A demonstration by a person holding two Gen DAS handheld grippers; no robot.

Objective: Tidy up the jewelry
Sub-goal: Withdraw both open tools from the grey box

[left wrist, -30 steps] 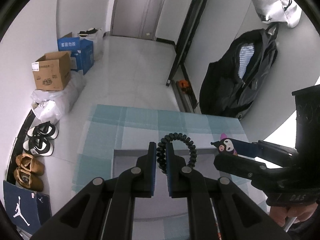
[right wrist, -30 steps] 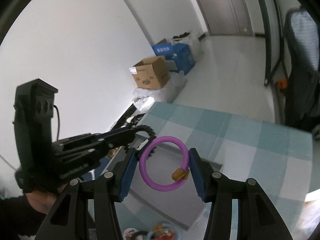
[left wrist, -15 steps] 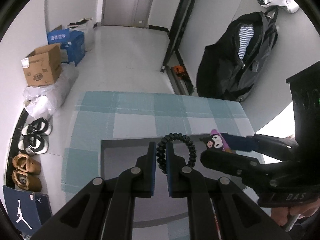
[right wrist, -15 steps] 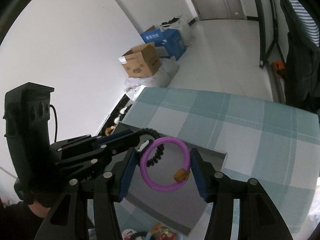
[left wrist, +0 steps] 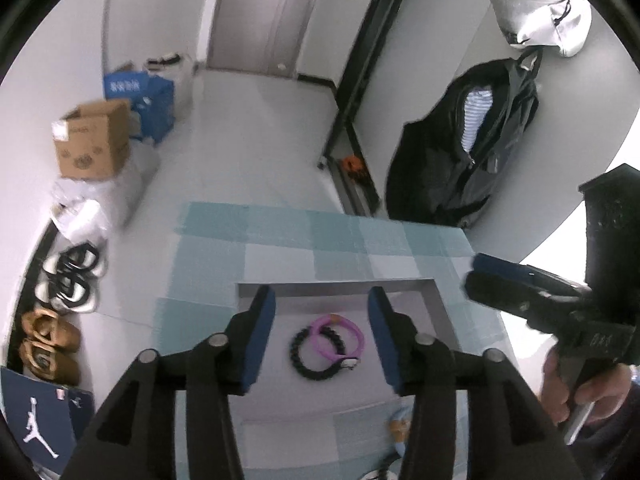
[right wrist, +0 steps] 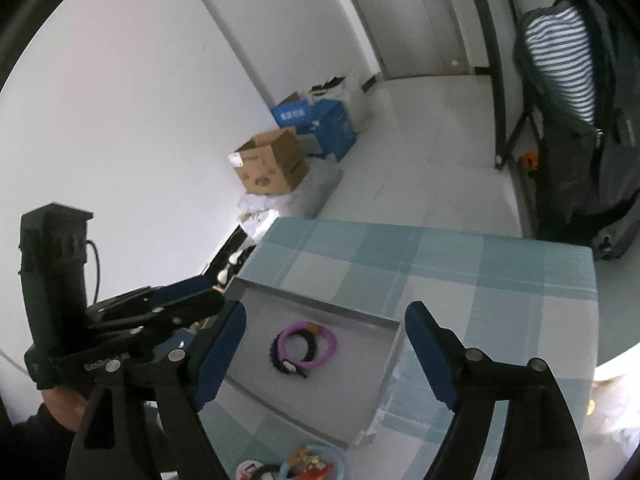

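Note:
A black beaded bracelet (left wrist: pixel 310 354) and a purple ring bracelet (left wrist: pixel 352 334) lie overlapping on the floor of a shallow grey tray (left wrist: pixel 332 286). They also show in the right wrist view: the black one (right wrist: pixel 280 354), the purple one (right wrist: pixel 326 346), the tray (right wrist: pixel 320 310). My left gripper (left wrist: pixel 322 338) is open and empty above them. My right gripper (right wrist: pixel 326 354) is open and empty above them too; it appears at the right of the left wrist view (left wrist: pixel 500 276).
The tray sits on a teal checked tablecloth (left wrist: pixel 280 232). A pile of other jewelry (right wrist: pixel 304 466) lies near the table's front edge. Cardboard boxes (left wrist: pixel 94 146), shoes (left wrist: pixel 50 336) and a black bag (left wrist: pixel 464 152) stand on the floor beyond.
Both grippers opened and let go: the black beaded bracelet and the purple ring dropped into the tray. Both grippers have drawn up and back from it.

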